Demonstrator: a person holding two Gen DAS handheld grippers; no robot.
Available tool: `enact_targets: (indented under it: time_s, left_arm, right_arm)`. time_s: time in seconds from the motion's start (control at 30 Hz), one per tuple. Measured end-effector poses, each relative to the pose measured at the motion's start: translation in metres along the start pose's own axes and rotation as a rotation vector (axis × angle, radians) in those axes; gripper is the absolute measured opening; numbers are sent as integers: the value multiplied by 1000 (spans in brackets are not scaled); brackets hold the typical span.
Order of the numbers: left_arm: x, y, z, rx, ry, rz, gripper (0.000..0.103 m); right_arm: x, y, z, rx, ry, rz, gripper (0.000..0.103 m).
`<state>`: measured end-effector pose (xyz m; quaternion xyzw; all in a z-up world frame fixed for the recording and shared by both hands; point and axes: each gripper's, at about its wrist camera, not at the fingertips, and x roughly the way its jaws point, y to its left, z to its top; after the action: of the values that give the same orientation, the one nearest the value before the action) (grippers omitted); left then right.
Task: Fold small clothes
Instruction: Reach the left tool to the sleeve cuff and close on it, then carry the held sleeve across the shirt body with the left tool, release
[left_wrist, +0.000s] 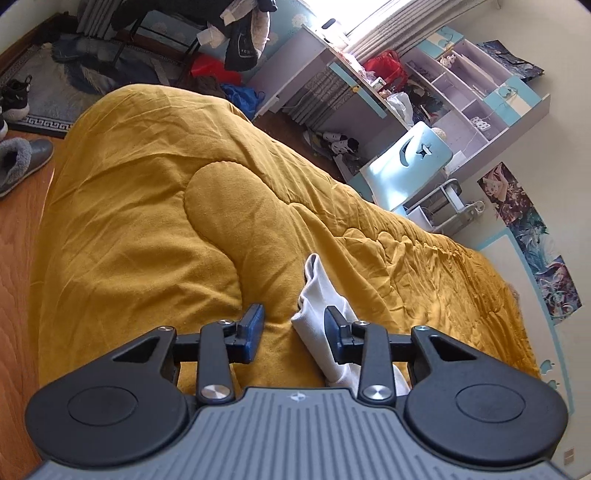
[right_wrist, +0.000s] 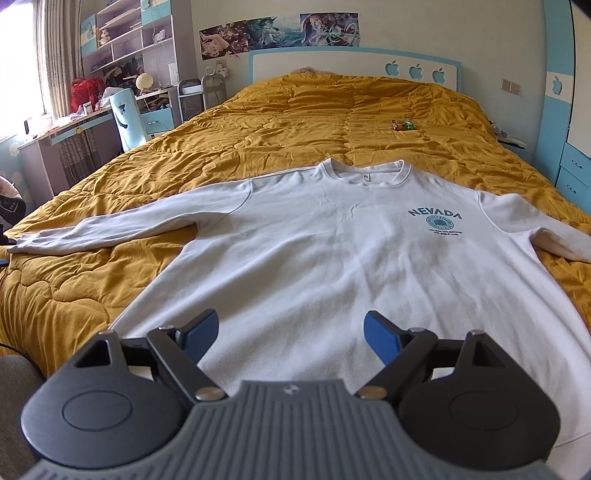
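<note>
A white long-sleeved sweatshirt (right_wrist: 325, 251) with a "NEVADA" print lies flat, face up, on the mustard quilt (right_wrist: 314, 122), sleeves spread out to both sides. My right gripper (right_wrist: 291, 332) is open and empty, hovering over the sweatshirt's lower hem. In the left wrist view the end of one white sleeve (left_wrist: 325, 314) lies on the quilt (left_wrist: 147, 221). My left gripper (left_wrist: 293, 332) is open, with the sleeve cuff lying between its fingers, close to the right finger (left_wrist: 334, 332). The jaws are not closed on it.
A small green-and-red wrapper (right_wrist: 404, 125) lies on the quilt near the headboard (right_wrist: 354, 64). A desk and shelves (right_wrist: 92, 110) with a light-blue chair (right_wrist: 127, 114) stand left of the bed. Shoes (left_wrist: 22, 158) and a rug (left_wrist: 55, 92) are on the wooden floor.
</note>
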<state>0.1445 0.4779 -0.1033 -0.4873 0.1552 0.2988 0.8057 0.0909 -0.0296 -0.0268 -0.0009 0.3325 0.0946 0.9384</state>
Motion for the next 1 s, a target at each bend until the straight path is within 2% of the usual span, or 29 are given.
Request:
enact_targets:
  time_s: [0.1,0.17,0.27,0.33,0.43,0.5,0.53,0.6,0.63,0.8,0.87,0.93,1.0]
  left_arm:
    - [-6,22,0,-132,14,-138,45]
    - [3,31,1,-188,49,-190,45]
    - [21,36,4,-204,77,-190,45]
    - [31,38,6,-240,96,-220,45]
    - [46,31,14,-242,154,-247,45]
    - [55,26,18,-223,188,-241,42]
    - [59,24,19,-217,196,-230,29]
    - [62,21,17,-205,202,-186,12]
    - [63,18,17,-188,207,-175,7]
    - [49,-6,14,-27,179,-112,6]
    - [41,-19,11,9,177,-130,6]
    - [28,-39,7,64,156,-164,6]
    - [16,-65,2,126,130,-201,6]
  right_arm:
    - [2,3,-1,-16,2,-3,82]
    - [4,5,-2,-17,13,-2,82]
    - [8,6,-4,-11,36,1,82]
    - [8,7,-5,-15,33,-6,82]
    - [7,6,-4,-23,29,-27,82]
    - [7,4,-4,-16,33,-32,82]
    - [8,3,-4,-11,36,-33,82]
    - [8,2,-5,-18,30,-40,82]
    - [9,1,-6,-33,23,-56,82]
    - [17,-9,-3,-113,14,-114,82]
    - [20,-22,1,-119,-6,-93,82]
    - [22,-39,5,-97,-64,-46,82]
    - [31,-54,13,-63,-70,-48,82]
